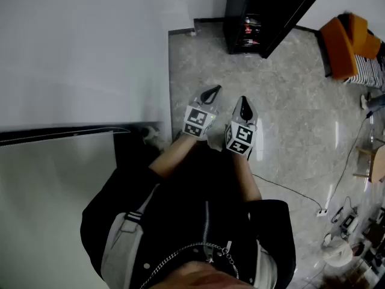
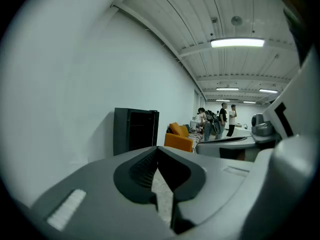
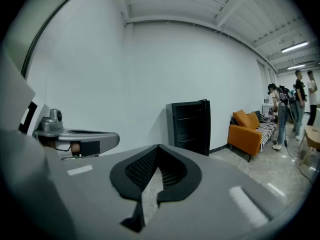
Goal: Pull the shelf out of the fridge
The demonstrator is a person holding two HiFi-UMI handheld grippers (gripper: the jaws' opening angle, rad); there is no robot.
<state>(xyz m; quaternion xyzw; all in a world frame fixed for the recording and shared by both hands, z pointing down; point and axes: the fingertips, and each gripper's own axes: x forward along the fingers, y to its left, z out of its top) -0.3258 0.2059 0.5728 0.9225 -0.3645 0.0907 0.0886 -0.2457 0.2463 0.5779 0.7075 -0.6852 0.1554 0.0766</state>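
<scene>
The black fridge [image 1: 264, 11] stands against the white wall across the floor, its glass door showing shelves with a few items inside; it also shows as a dark cabinet [image 2: 135, 129] in the left gripper view and as a tall black box [image 3: 190, 126] in the right gripper view. My left gripper [image 1: 213, 93] and right gripper [image 1: 243, 106] hang side by side in front of my body, well short of the fridge. Both are shut with nothing between the jaws. The shelf itself is too small to make out.
An orange sofa [image 1: 349, 44] with a striped cover stands right of the fridge. A cable and power strip [image 1: 322, 211] lie on the marble floor at right. A white wall [image 1: 84, 47] runs along my left. People [image 2: 220, 119] stand far off.
</scene>
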